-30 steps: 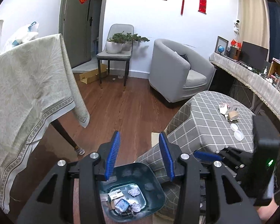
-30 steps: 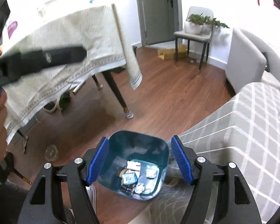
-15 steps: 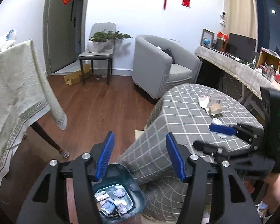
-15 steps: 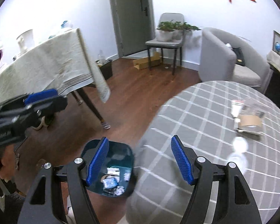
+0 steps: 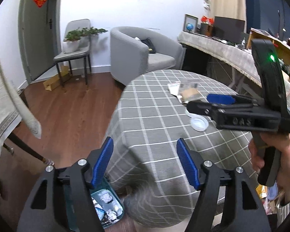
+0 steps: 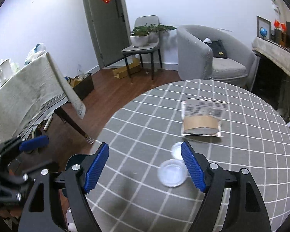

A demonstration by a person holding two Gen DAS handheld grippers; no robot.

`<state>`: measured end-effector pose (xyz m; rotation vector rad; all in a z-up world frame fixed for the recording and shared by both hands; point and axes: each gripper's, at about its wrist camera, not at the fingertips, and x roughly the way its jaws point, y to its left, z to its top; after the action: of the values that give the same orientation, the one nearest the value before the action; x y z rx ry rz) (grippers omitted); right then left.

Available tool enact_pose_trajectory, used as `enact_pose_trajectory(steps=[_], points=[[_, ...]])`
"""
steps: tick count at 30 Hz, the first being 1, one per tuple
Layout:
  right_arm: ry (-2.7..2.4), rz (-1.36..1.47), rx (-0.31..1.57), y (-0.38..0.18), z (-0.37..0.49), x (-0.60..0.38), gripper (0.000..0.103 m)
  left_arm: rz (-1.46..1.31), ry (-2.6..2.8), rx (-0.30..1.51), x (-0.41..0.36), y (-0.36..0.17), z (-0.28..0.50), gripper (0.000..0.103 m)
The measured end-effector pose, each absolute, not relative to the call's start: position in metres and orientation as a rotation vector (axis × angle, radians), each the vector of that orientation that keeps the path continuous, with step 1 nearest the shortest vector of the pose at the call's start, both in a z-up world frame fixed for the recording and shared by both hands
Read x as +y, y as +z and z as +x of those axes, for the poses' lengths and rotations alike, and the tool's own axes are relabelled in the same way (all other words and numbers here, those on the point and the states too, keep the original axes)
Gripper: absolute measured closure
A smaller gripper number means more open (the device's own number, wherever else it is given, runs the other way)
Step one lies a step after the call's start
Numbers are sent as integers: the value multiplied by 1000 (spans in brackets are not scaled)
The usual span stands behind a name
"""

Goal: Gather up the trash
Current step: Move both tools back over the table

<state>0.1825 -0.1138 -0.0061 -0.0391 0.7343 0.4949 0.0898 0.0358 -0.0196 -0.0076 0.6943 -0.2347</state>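
- The right gripper (image 6: 145, 166) has just been opening its jaws and stands wide over the checked tablecloth (image 6: 241, 154), nothing pressed between the blue pads; a clear plastic lid (image 6: 172, 173) lies on the cloth in the gap, near the right-hand pad, untouched.
- The left gripper (image 5: 145, 161) has likewise just been opening and holds nothing, poised at the table's near edge.
- A second clear lid (image 6: 176, 149) sits just beyond the first, and a flat packet (image 6: 202, 118) with a brown insert lies further back.
- The teal bin (image 5: 108, 206) on the floor holds foil balls and wrappers, so I judge collection partly done; the lids and packet remain.
- The packet's printed label is too blurred to read.
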Motion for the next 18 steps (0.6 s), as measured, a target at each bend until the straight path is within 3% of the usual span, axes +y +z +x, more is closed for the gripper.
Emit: enact_pose_trajectory(steps=[4,18], points=[[476,-28,746,-7,192,-126,22,-4,-266,705,21,-24,95,25],[443,8,789,-7,228,-152,18,15,-417,738,-32,-41,119,25]])
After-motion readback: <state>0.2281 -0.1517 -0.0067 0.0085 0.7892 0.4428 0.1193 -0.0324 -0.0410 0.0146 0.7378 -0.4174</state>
